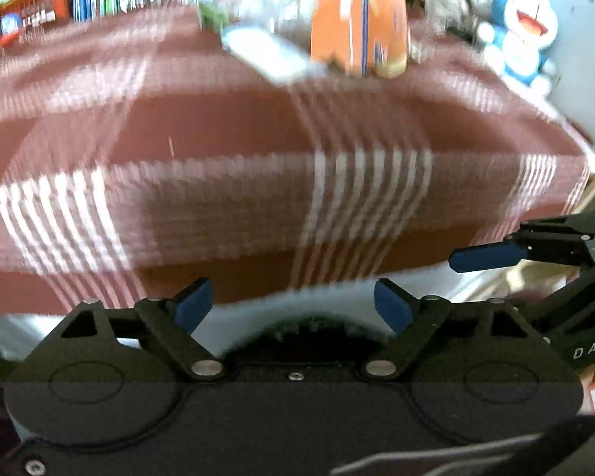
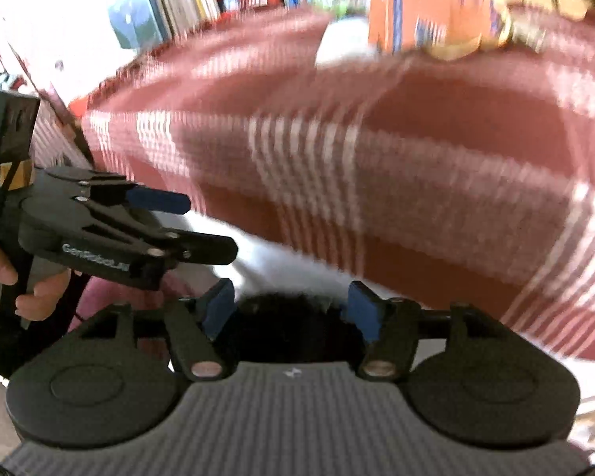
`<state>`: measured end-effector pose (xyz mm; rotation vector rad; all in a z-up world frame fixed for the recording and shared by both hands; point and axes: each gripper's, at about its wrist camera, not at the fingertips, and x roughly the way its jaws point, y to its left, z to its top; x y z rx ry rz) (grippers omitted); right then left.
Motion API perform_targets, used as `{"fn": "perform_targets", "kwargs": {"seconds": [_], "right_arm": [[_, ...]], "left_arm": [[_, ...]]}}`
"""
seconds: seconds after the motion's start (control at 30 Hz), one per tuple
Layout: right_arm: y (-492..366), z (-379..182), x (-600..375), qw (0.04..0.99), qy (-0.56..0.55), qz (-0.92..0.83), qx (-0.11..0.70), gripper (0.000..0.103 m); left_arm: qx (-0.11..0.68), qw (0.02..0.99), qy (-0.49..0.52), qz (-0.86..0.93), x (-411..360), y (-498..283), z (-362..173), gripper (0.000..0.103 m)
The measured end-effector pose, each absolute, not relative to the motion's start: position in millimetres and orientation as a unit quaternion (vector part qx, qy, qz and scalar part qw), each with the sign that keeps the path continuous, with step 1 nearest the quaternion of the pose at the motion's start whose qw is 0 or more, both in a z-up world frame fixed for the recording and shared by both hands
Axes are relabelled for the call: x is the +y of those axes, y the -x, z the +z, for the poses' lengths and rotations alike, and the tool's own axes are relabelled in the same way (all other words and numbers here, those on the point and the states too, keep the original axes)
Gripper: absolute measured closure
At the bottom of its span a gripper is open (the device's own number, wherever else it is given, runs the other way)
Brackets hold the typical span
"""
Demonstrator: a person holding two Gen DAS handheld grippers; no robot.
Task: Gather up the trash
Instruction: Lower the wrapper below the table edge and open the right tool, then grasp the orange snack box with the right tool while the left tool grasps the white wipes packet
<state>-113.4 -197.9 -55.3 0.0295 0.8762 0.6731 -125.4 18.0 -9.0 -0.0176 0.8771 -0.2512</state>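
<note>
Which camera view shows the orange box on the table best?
The left wrist view: the orange box stands near the middle, with its base on the checked tablecloth visible, though blurred. The right wrist view shows it more blurred at the top edge, behind a white object.

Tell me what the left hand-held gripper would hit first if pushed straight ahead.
Probably the checked red tablecloth: the open left hand-held gripper points over its near edge. The white packet and orange carton lie farther back. Blur makes depth uncertain.

Pale flat wrapper (image 1: pixel 267 53) (blurred) on far tablecloth, beside orange carton (image 1: pixel 357 16)
</note>
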Motion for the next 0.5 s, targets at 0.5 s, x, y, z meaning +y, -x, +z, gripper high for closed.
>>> {"fn": "perform_targets", "kwargs": {"seconds": [0.5], "right_arm": [[48, 24, -232, 0.940, -0.044, 0.205, 0.269, 0.000]], "left_arm": [[0.320, 0.940, 0.106, -0.054, 33, 32, 40, 0.009]]}}
